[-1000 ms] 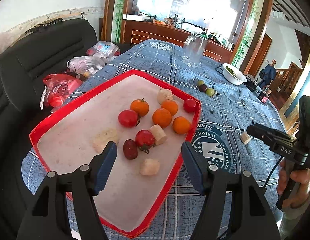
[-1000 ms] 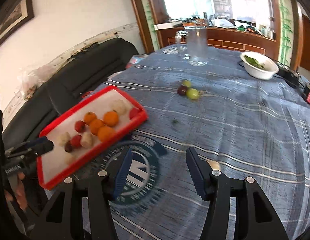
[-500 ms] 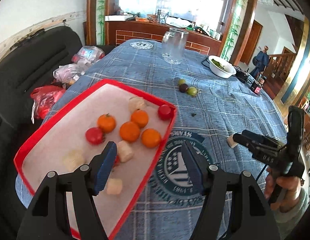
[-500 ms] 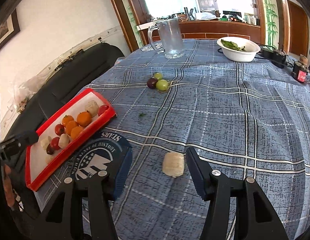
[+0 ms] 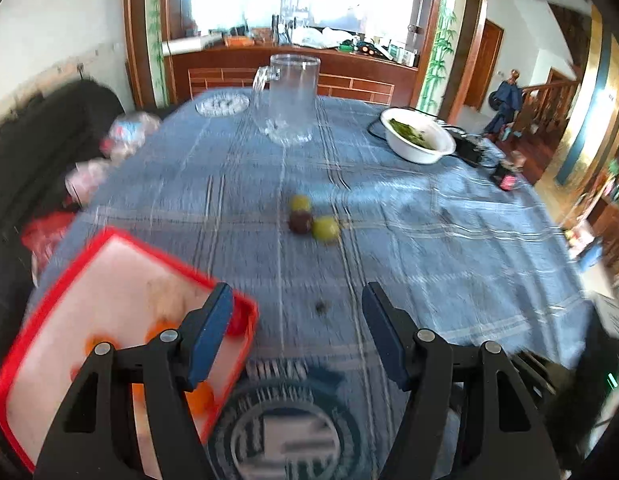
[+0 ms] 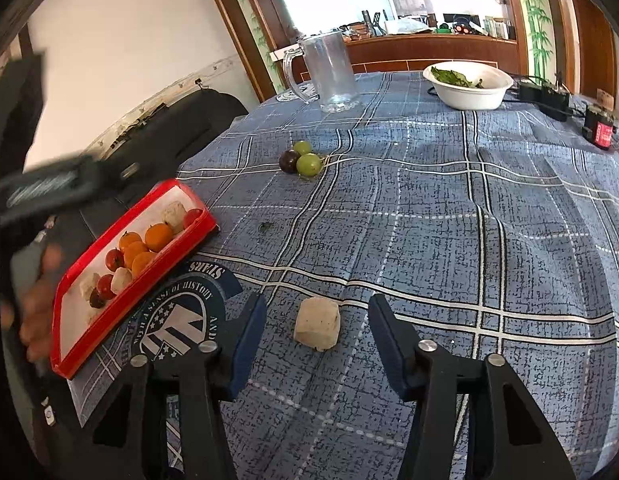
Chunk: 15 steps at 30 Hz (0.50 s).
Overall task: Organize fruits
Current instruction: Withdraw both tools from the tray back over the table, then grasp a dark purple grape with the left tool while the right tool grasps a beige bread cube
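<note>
A red tray [image 6: 131,276] holds several tomatoes, orange fruits and pale chunks; it also shows in the left wrist view [image 5: 45,312], blurred. A pale fruit chunk [image 6: 317,328] lies on the blue cloth between the open fingers of my right gripper [image 6: 315,334], which is empty. Two green grapes and a dark one [image 6: 299,161] lie farther up the table, also in the left wrist view [image 5: 311,220]. My left gripper [image 5: 295,330] is open and empty, hovering over the cloth just right of the tray's corner.
A glass mug [image 6: 331,74] and a white bowl of greens [image 6: 467,86] stand at the far side. Black chargers and a small red box [image 6: 599,130] lie far right. A black sofa with plastic bags [image 5: 121,140] borders the table's left edge.
My left gripper swung right, off the tray towards the grapes. My right gripper moved forward, so the pale chunk now lies between its fingers.
</note>
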{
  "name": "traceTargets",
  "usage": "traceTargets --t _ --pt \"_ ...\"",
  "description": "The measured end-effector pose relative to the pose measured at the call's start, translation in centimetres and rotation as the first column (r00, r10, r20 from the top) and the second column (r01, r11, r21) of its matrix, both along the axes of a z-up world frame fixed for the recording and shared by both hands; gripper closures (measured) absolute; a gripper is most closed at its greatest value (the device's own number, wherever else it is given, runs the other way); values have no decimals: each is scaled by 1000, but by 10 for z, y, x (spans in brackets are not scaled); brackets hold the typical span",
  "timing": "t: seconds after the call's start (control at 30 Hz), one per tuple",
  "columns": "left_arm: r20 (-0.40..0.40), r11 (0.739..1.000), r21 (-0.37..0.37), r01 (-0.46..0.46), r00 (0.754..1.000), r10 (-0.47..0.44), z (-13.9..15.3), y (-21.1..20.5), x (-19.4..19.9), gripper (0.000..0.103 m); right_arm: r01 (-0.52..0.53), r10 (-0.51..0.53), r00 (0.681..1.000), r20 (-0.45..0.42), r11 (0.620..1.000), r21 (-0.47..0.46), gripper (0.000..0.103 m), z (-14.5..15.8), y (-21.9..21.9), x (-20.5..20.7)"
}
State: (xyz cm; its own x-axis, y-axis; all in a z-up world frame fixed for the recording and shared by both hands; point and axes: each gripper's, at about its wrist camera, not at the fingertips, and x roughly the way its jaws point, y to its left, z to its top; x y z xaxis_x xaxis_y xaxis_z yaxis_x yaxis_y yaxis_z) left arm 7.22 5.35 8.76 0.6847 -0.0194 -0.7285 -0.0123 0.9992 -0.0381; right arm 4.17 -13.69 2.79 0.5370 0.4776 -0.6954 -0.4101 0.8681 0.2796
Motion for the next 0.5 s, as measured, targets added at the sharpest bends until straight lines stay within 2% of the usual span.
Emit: traceTargets --t 0.23,0.5 --pt "43 994 109 -21 999 16 -13 -18 29 40 -9 9 1000 3 999 -34 54 -4 4 0" --pt "16 995 102 -16 1000 14 -26 -20 57 41 -13 13 1000 -7 999 -51 55 -8 6 3"
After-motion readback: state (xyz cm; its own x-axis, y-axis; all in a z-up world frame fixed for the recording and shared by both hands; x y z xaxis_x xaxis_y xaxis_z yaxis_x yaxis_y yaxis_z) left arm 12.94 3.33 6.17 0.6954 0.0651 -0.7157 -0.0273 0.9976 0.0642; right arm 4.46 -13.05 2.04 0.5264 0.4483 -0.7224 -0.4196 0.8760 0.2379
